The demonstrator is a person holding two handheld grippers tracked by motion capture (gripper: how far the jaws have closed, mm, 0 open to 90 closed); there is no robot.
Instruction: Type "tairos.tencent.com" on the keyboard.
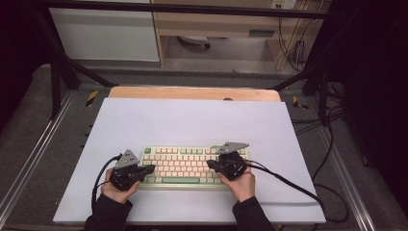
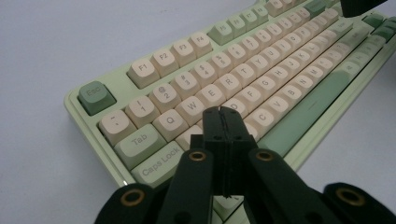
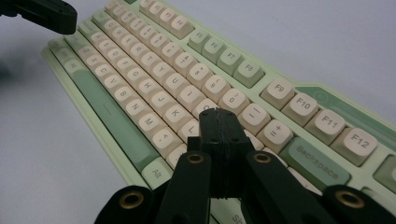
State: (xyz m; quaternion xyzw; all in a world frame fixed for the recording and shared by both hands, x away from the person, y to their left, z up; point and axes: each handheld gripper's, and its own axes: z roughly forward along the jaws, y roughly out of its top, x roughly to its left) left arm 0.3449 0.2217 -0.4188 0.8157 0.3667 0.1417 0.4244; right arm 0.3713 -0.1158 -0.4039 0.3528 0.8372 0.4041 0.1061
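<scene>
1. Resting on the white sheet (image 1: 192,120) that covers the table, the keyboard (image 1: 185,166) lies near the person's edge, roughly centred left to right, long side parallel to that edge. Pale green case, cream keycaps, green space bar on the near row.
2. Left gripper (image 1: 150,169): held in the left hand (image 1: 118,190) at the keyboard's left end, tips pointing right, over the left-hand keys. In the left gripper view, left gripper (image 2: 223,116) has its jaws pressed flat together with nothing between them; tips sit above the home row, just right of the Caps Lock key (image 2: 161,162). Whether the tips touch a keycap cannot be told.
3. Right gripper (image 1: 210,164): held in the right hand (image 1: 243,185) toward the keyboard's right end, tips pointing left over the keys. In the right gripper view, right gripper (image 3: 219,114) is likewise clenched on nothing, jaws meeting along a thin seam; tips hang over the cream keys left of the Backspace key (image 3: 317,163). Contact with a key cannot be told.
4. Both grippers are well apart, with the middle of the keyboard between them. A cable (image 1: 288,185) trails from the right gripper off to the near right across the sheet.
5. Bare wood of the table (image 1: 192,93) shows along the far edge of the sheet.
</scene>
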